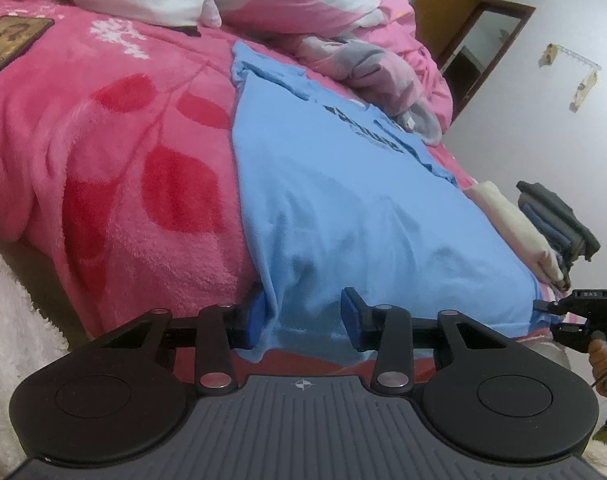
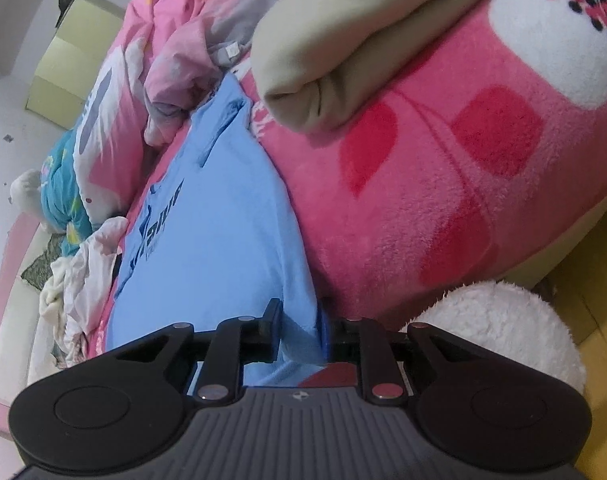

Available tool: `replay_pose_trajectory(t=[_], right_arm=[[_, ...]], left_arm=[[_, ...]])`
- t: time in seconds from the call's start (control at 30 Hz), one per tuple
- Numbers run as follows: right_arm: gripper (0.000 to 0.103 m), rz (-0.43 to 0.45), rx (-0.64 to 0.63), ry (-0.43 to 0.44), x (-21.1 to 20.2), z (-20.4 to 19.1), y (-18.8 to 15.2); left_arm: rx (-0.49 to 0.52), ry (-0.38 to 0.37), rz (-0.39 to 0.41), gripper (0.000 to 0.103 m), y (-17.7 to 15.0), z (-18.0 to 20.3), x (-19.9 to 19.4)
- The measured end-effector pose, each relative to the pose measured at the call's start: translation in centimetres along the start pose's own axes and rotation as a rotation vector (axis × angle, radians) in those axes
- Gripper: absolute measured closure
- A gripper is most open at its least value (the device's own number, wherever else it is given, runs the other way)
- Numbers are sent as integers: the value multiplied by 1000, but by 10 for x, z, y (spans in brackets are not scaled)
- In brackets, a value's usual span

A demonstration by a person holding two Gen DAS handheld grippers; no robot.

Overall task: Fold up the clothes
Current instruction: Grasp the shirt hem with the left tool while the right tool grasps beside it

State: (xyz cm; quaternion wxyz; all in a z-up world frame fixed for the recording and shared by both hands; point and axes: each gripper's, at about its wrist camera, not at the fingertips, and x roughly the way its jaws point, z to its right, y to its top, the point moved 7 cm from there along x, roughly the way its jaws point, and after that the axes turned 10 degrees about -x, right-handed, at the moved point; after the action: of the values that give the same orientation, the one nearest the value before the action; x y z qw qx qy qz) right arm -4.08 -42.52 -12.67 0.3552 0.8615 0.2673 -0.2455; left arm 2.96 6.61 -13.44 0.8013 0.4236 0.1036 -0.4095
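Blue T-shirt (image 1: pixel 343 208) is spread flat, print up, on the pink blanket (image 1: pixel 115 168), hem hanging over the near bed edge. At that hem the left gripper (image 1: pixel 303 322) is held with jaws spread around one corner; the right gripper (image 2: pixel 299 334) is narrowed on the other, possibly pinching it already. Cloth is judged light, limp, unslippery; hem corners are the best hold. Long axis runs away from the hem, collar farthest, towards the rumpled quilt (image 1: pixel 367 64).

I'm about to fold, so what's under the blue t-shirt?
The blue t-shirt lies on the pink floral blanket, its hem draping over the bed edge. Whatever else is beneath it is covered.
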Motion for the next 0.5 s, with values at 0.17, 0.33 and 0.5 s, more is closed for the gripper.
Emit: replay_pose_trajectory(t=[0.17, 0.33, 0.5], right_arm=[[98, 55, 5, 56, -14, -12, 7], [98, 110, 11, 111, -28, -23, 14], [98, 151, -22, 176, -37, -46, 34]], left_arm=[[-29, -55, 28, 92, 4, 5, -8], [-50, -137, 58, 98, 14, 19, -17], [-103, -207, 98, 100, 31, 31, -24]])
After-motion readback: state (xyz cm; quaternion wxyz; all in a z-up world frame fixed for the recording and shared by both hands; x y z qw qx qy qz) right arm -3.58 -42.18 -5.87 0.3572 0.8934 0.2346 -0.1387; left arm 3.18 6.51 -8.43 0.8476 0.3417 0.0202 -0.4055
